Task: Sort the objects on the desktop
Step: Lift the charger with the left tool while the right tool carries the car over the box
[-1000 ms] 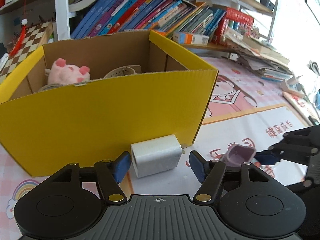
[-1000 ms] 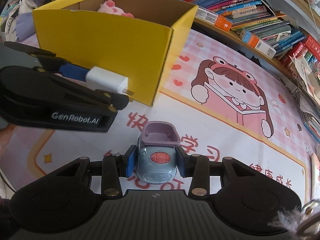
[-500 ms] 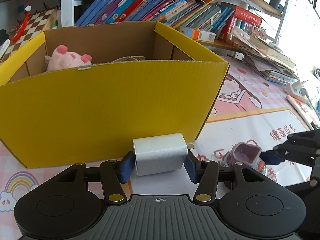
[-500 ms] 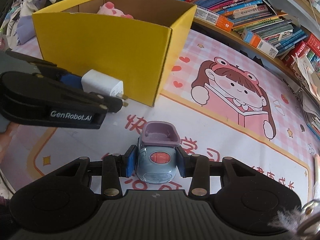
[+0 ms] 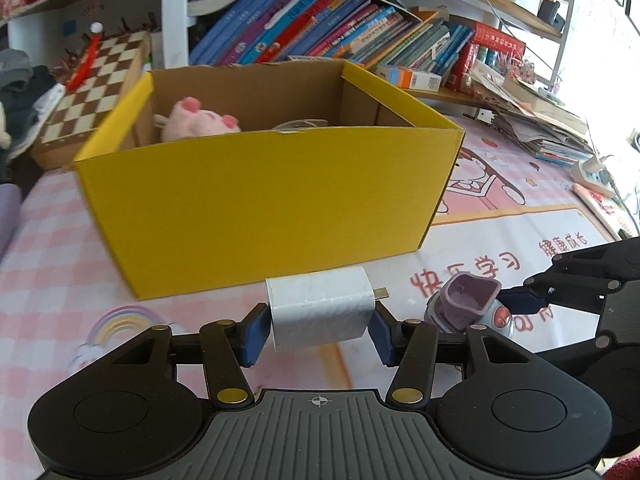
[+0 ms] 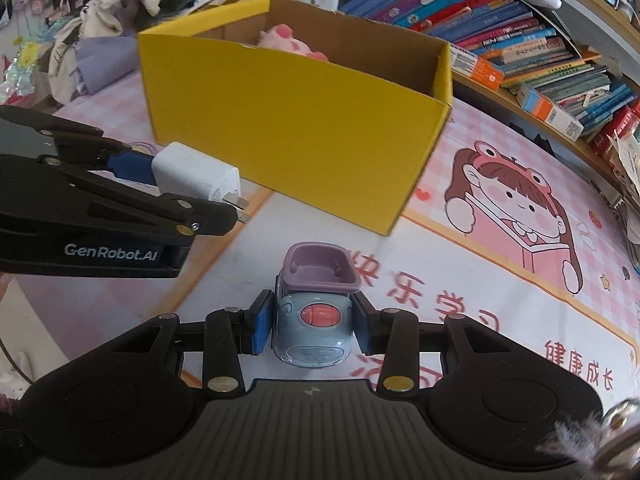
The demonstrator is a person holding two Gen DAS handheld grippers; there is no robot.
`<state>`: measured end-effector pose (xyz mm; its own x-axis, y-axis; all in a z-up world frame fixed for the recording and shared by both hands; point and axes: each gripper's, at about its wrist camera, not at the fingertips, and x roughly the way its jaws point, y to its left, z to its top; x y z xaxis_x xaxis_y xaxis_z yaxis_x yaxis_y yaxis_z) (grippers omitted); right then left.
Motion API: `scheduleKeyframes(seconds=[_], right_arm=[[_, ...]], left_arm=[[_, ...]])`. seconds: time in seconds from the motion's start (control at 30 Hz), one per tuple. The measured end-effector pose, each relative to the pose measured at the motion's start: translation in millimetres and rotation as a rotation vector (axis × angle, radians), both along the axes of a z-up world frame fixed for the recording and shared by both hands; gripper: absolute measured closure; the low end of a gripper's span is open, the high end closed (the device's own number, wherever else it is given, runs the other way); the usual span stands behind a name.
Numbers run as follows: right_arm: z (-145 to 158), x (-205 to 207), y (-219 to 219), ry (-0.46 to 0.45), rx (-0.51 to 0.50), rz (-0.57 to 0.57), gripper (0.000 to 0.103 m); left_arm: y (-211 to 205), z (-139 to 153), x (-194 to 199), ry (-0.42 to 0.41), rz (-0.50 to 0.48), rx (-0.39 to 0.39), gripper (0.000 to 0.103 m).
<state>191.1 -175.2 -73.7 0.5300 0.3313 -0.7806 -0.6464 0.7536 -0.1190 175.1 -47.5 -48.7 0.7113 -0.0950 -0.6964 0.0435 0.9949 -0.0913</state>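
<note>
White USB charger [image 5: 320,308] was pinched between the blue pads of the left gripper [image 5: 320,330], its jaws having just closed on it, in front of the yellow cardboard box [image 5: 260,204]. Grey-and-purple toy car [image 6: 314,312] was clamped by the right gripper [image 6: 314,330] above the pink cartoon mat [image 6: 500,280]. A pink plush pig [image 5: 196,122] was seen inside the box.

Bright daylight, window glare, fisheye-warped edges

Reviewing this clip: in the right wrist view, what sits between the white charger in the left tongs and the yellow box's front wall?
Nothing. In the right wrist view only bare pink mat separates the white charger from the yellow box.
</note>
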Motion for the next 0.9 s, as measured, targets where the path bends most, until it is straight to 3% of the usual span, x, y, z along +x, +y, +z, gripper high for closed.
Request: scheduleKeyframes(seconds=[0.37,0.9], right_arm=[[13,-28,22,-0.036,0.034,0.006,0.064],[26,-46,38,-0.093,0.048,0.002,0.064]], left_arm=[[25,20,-37,-0.052,0.018,0.038,0.051],[40,34,-57,-0.117,-0.004,0.035,0.051]])
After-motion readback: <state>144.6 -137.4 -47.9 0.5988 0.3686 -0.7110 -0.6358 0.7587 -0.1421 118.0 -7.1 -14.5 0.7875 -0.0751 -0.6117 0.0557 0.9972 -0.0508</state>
